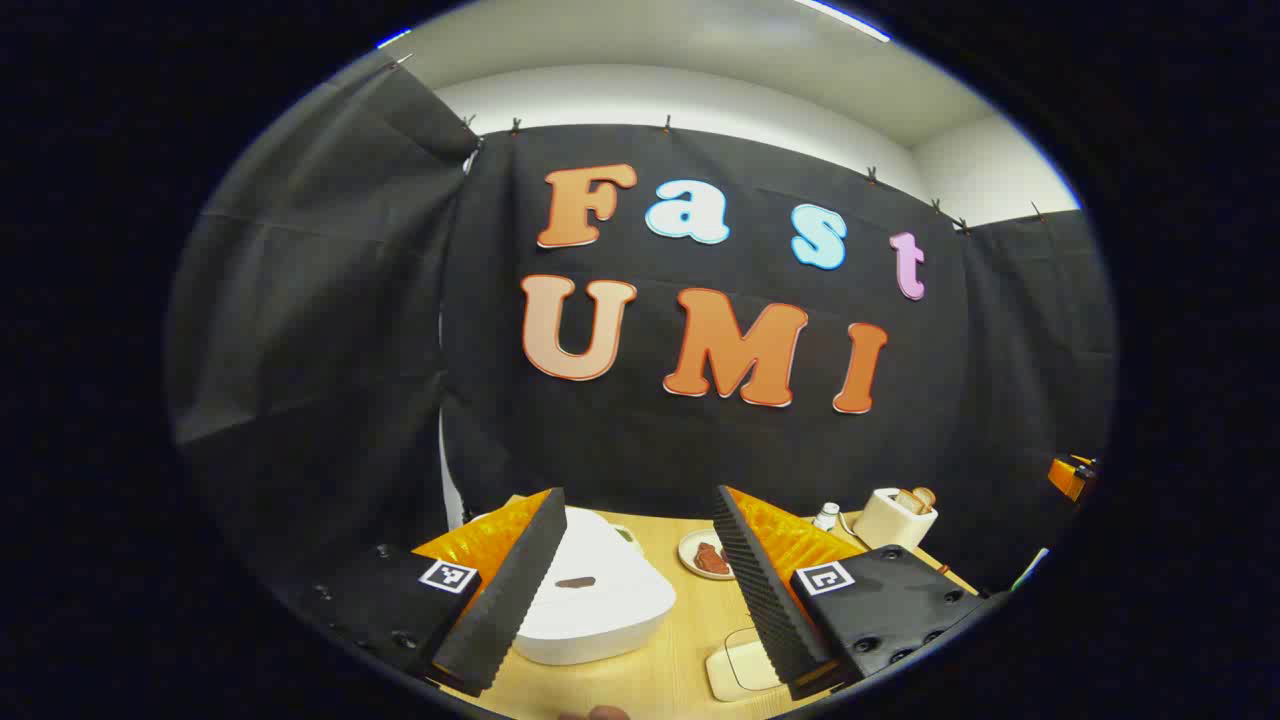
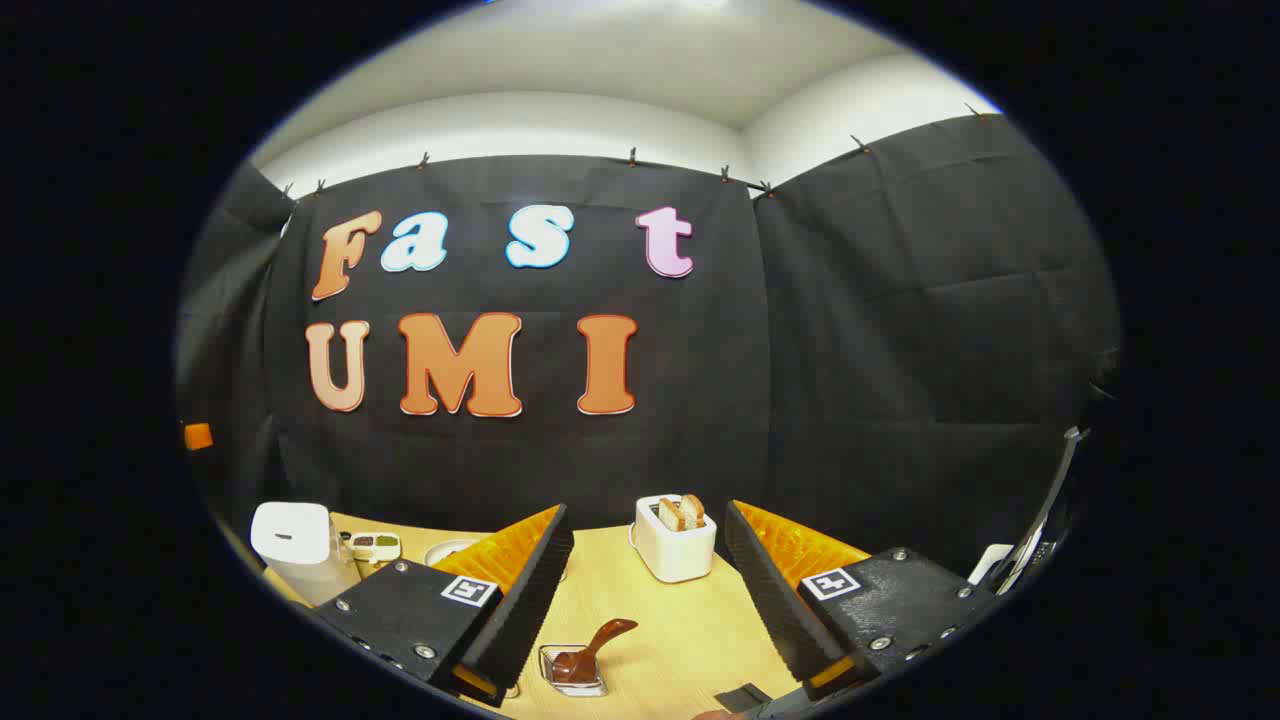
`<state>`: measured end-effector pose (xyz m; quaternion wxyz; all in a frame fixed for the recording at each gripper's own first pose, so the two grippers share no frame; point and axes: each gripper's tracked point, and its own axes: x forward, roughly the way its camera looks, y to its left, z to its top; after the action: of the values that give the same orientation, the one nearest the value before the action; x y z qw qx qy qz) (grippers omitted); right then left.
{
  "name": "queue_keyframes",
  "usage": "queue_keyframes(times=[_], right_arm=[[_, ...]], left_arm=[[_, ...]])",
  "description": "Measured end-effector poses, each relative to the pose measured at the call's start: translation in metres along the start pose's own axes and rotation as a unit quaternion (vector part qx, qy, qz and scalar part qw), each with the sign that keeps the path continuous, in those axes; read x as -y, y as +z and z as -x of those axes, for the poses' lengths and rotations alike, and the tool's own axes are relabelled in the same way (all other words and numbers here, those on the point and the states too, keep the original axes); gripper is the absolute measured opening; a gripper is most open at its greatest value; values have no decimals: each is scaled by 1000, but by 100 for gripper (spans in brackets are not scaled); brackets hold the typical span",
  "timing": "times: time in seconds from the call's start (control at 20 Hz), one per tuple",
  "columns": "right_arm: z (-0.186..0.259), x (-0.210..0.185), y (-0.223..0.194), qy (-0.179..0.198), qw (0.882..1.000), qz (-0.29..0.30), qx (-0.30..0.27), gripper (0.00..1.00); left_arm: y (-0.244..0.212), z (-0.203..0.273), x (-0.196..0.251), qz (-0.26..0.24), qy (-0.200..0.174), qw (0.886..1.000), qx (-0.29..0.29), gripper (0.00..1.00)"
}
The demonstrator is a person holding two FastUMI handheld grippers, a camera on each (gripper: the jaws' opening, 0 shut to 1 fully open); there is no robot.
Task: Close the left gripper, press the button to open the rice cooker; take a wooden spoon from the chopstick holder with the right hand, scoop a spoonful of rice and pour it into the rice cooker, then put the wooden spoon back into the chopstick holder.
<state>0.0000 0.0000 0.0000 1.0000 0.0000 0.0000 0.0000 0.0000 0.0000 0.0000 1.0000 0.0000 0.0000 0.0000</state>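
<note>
My left claw (image 1: 640, 590) stands wide, its two ridged black fingers (image 1: 505, 590) spread apart and holding nothing, raised above the bench (image 1: 650, 680). Between those fingers, just beyond and below the tips, sits the white rice cooker (image 1: 600, 595) with its lid down; it lies toward the left finger, partly hidden behind it, and a small dark mark shows on top of the lid. Farther out, near the right finger, a small plate (image 1: 703, 556) with something reddish-brown rests on the bench, and beyond that a cream toaster (image 1: 893, 517) holds slices of bread. A pale flat square thing (image 1: 738, 668) lies close under the right finger. My right claw (image 2: 645, 600) is also wide and empty above the bench. Low between its fingers, nearer the left one, a small clear holder (image 2: 575, 672) carries the wooden spoon (image 2: 592, 648); the bowl of the spoon sits down in the holder and the handle slants up and to the right, its long axis tilted rather than upright. Straight ahead beyond it stands the toaster, and far to the left a white-lidded container (image 2: 298, 550).
</note>
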Motion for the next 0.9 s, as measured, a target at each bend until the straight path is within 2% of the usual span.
queue_keyframes(times=[0.05, 0.1, 0.25, 0.4, 0.7, 0.9], right_arm=[[1, -4, 1, -1, 1000, 6, 1, 100], [1, -11, 2, 3, 1000, 10, 2, 100], [4, -28, 5, 19, 1000, 6, 1, 95], [6, -31, 7, 24, 1000, 7, 0, 95], [2, -32, 9, 34, 999, 2, 1, 95], [-5, -31, 14, 43, 999, -5, 4, 95]], left_arm=[[4, 3, -6, 3, 6, 1000, 6, 100], [6, 4, -12, 2, 12, 1000, 13, 99], [9, 5, -16, -3, 16, 1000, 17, 100], [5, 8, -15, 6, 11, 1000, 7, 100], [-3, 11, -23, -6, 29, 1000, -1, 100], [7, 11, -23, -23, 39, 999, 11, 97]])
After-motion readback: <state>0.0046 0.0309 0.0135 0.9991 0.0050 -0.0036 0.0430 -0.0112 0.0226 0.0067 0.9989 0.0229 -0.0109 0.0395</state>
